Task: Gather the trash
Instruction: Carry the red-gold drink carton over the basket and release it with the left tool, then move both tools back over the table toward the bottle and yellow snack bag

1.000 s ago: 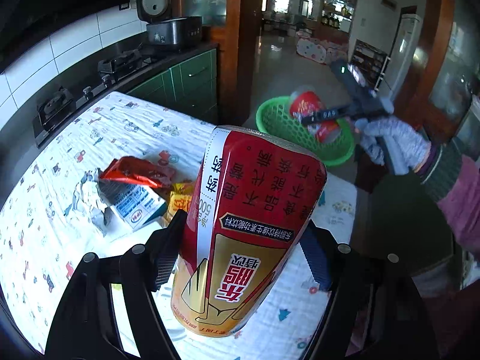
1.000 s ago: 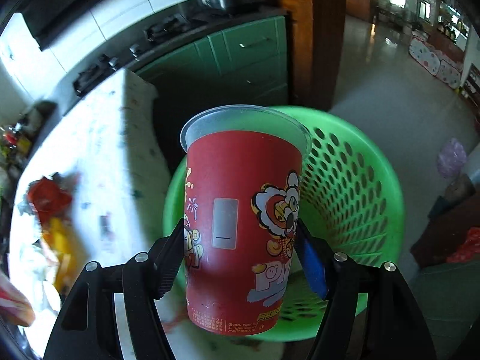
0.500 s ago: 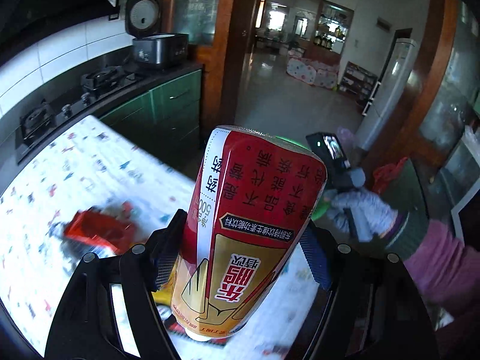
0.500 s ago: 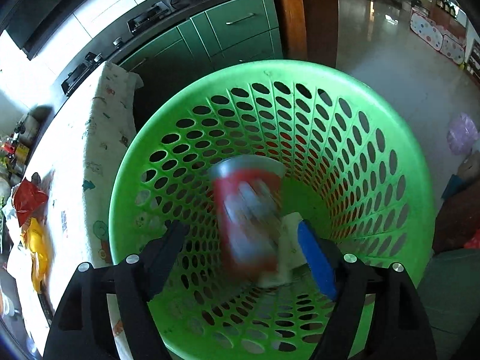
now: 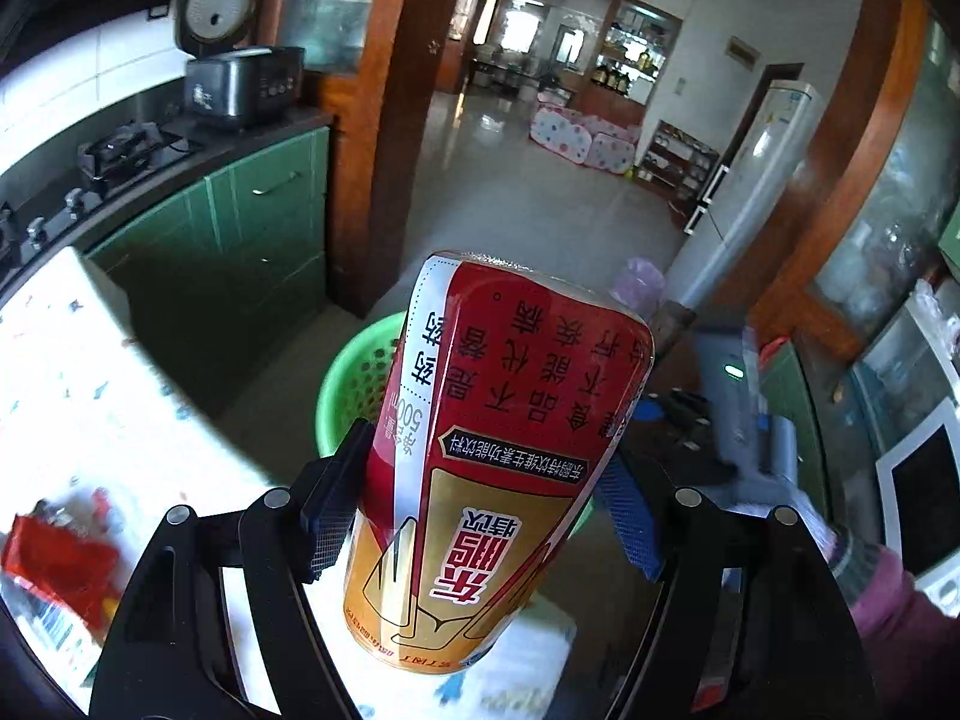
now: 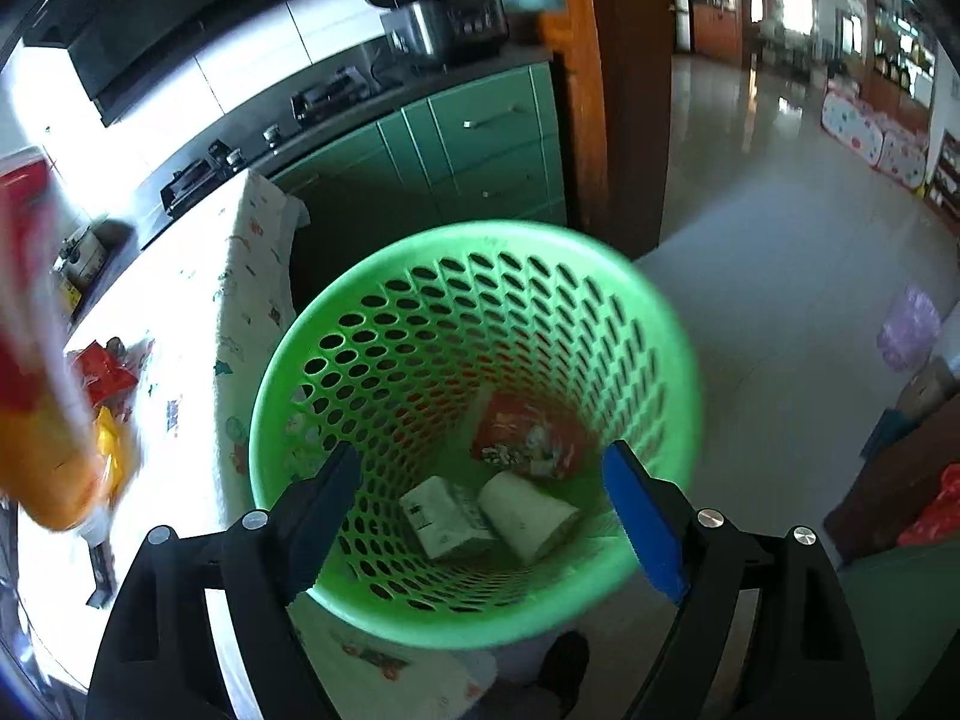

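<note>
My left claw grips the can; right claw opening, empty; I'd centre over the basket ahead before letting go

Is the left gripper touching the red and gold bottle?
Touching. In the left wrist view both pads of the left gripper press against the sides of the red and gold bottle, holding it.

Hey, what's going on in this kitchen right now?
A person is clearing trash off a table with two handheld grippers. The left gripper is clamped on a red and gold drink can, near the green trash basket. The right gripper hangs over the basket with jaws opening and nothing between them; a red paper cup and other litter lie inside.
</note>
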Available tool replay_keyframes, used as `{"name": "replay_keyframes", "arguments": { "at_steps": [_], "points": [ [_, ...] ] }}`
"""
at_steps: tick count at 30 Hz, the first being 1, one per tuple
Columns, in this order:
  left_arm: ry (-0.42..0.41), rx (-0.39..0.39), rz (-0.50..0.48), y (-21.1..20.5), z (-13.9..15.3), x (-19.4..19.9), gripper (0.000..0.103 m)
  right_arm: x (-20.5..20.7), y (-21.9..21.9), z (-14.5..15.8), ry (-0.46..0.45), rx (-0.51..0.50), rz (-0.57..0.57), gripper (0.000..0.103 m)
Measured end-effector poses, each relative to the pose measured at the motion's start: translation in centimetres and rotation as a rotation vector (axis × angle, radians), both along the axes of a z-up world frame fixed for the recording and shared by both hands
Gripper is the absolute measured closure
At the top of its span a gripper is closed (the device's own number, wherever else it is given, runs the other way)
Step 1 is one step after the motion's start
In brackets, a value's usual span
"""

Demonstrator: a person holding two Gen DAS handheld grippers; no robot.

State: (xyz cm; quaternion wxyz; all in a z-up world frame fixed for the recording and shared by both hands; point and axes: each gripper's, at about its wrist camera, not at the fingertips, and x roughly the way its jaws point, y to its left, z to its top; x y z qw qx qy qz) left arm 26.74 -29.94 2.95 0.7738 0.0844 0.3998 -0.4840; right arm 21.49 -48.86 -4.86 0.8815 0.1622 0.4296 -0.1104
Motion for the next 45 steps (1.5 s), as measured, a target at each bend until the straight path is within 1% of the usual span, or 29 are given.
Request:
{"name": "replay_keyframes", "arguments": {
  "at_steps": [3,7,10,12,15,17,21,23,25,28,32,36,41,45],
  "points": [
    [0.038,0.007,0.009,-2.5,-1.3,0.9,0.032,-1.4,-0.6,0.4,-0.024,-0.020,-0.006,0.023],
    [0.065,0.027,0.032,-5.2,-3.2,1.8,0.032,-2.8,-1.6,0.3,-0.041,-0.024,-0.019,0.023],
    [0.079,0.064,0.041,-7.2,-4.7,2.4,0.032,-3.7,-2.4,0.0,-0.043,-0.041,-0.032,0.023],
    [0.089,0.098,0.047,-8.4,-5.8,2.6,0.032,-4.2,-2.8,-0.4,-0.048,-0.035,-0.038,0.023],
    [0.102,0.139,0.056,-9.6,-7.4,3.2,0.031,-4.7,-3.3,-0.8,-0.053,-0.021,-0.046,0.023],
    [0.118,0.150,0.057,-10.3,-8.1,3.5,0.031,-5.0,-3.6,-1.1,-0.055,-0.017,-0.052,0.023],
    [0.126,0.186,0.053,-11.3,-8.9,3.7,0.031,-5.3,-3.9,-1.7,-0.051,-0.005,-0.057,0.023],
    [0.127,0.191,0.052,-11.5,-9.0,3.6,0.029,-5.3,-3.8,-1.9,-0.049,-0.001,-0.058,0.023],
    [0.147,0.194,0.039,-11.7,-9.4,3.9,0.029,-5.3,-3.7,-2.0,-0.050,0.000,-0.058,0.023],
    [0.143,0.194,0.039,-11.4,-9.4,3.5,0.026,-5.3,-3.6,-1.8,-0.053,0.001,-0.063,0.023],
    [0.128,0.179,0.050,-10.2,-8.6,3.2,0.026,-5.6,-3.1,-1.1,-0.064,-0.009,-0.061,0.023],
    [0.065,0.154,0.067,-8.0,-6.6,2.1,0.026,-6.0,-1.8,-0.2,-0.079,-0.022,-0.048,0.023],
    [0.014,0.112,0.101,-3.6,-4.2,0.3,0.026,-6.1,0.8,1.1,-0.098,-0.031,-0.010,0.022],
    [-0.026,0.098,0.147,0.3,-2.8,-1.0,0.026,-5.9,3.2,2.0,-0.111,-0.029,0.031,0.022]
  ]
}}
